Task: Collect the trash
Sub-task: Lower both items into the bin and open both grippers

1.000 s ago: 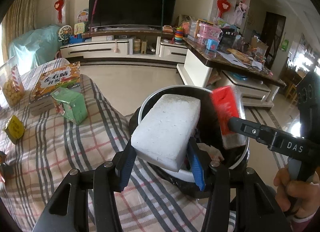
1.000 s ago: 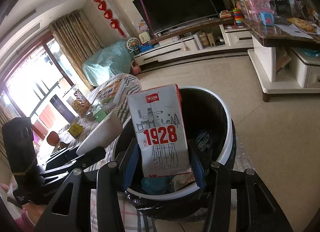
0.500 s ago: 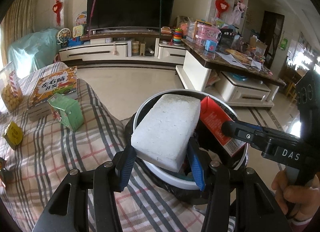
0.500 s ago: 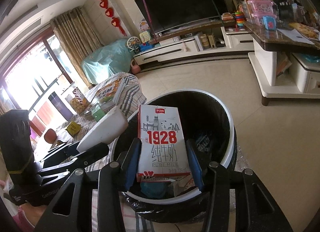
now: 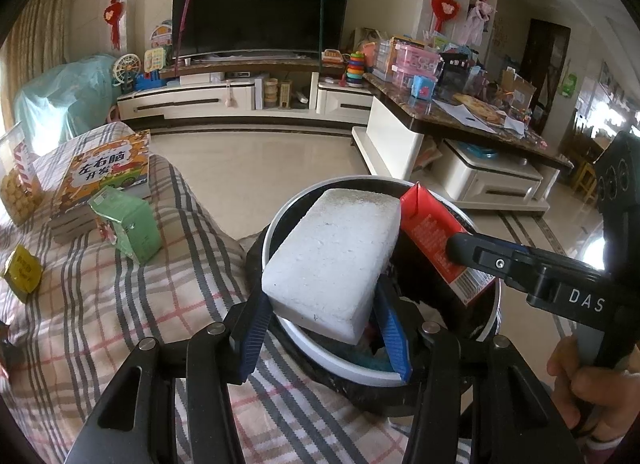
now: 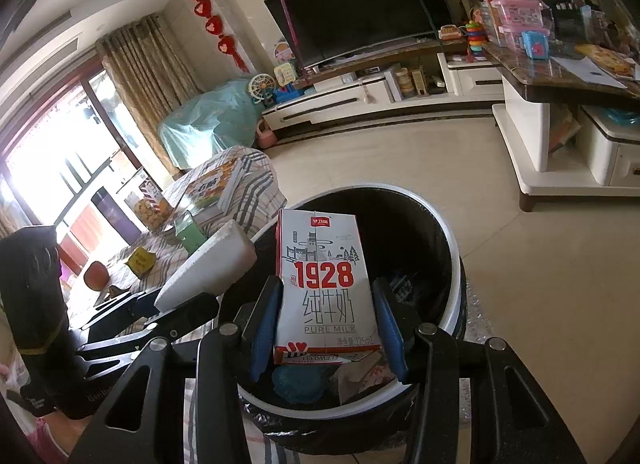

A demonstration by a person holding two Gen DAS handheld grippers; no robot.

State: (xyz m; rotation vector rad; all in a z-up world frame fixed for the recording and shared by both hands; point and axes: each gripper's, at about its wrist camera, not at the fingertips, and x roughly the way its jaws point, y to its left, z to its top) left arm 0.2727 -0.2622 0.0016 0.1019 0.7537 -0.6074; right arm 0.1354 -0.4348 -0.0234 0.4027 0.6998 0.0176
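Note:
My left gripper [image 5: 324, 324] is shut on a white foam block [image 5: 332, 256] and holds it over the near rim of the round black trash bin [image 5: 280, 220]. My right gripper [image 6: 326, 328] is shut on a white and red "1928" milk carton [image 6: 320, 284], held tilted over the bin's mouth [image 6: 448, 232]. The carton [image 5: 436, 240] and the right gripper's arm [image 5: 532, 276] show at the right of the left wrist view. The foam block [image 6: 212, 264] shows at the left of the right wrist view. Crumpled trash [image 6: 296, 380] lies inside the bin.
A plaid-covered table [image 5: 120, 304] left of the bin holds a green carton [image 5: 128, 224], a yellow packet [image 5: 22, 272], a book [image 5: 104, 172] and a snack jar [image 5: 16, 184]. Tiled floor [image 6: 540, 284], a TV stand [image 5: 248, 100] and a cluttered coffee table [image 5: 460, 116] lie beyond.
The right gripper has lowered and tipped the milk carton deeper into the bin's mouth. The left gripper with the foam block has moved slightly forward over the rim.

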